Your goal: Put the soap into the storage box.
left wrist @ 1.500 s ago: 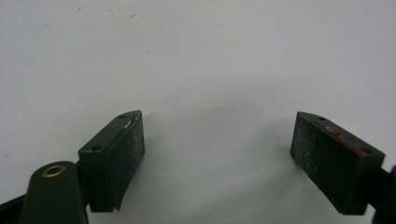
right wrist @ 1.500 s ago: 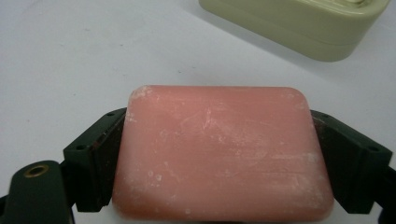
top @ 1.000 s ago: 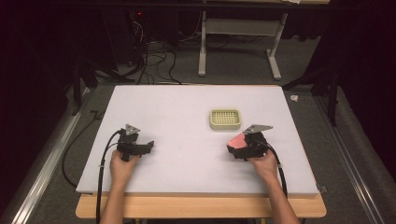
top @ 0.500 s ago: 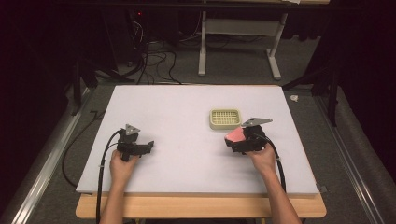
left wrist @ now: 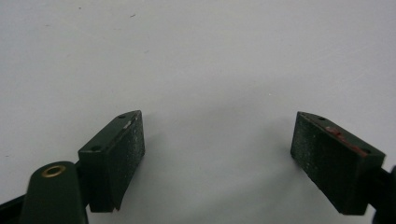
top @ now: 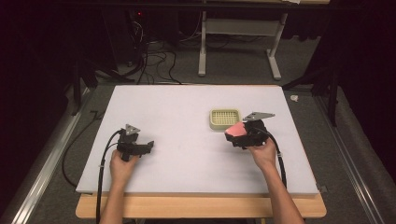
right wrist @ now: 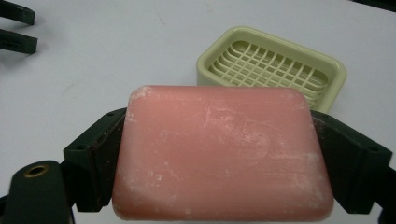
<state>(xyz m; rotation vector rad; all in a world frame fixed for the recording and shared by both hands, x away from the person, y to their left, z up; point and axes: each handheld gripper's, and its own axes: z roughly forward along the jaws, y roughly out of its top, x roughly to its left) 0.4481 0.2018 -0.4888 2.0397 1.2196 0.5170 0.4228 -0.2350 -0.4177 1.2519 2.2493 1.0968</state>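
Pink soap bar [top: 236,129] gripped in the right gripper [top: 243,135], close to a pale green soap dish [top: 224,118] on a white table [top: 187,112].

High view: the right gripper is seen at about 4 o'clock from the table's centre, clamped on the soap bar, with the dish just beside it at its 11 o'clock; the left gripper [top: 146,146] is held by the left hand [top: 122,164] at about 8 o'clock, well apart from both. Left gripper view: the two jaws are spread wide over bare table, with nothing between them. Right gripper view: the soap bar [right wrist: 222,151] is pressed between both jaws, and the grid-bottomed dish [right wrist: 273,65] is seen beyond it at 1 o'clock.
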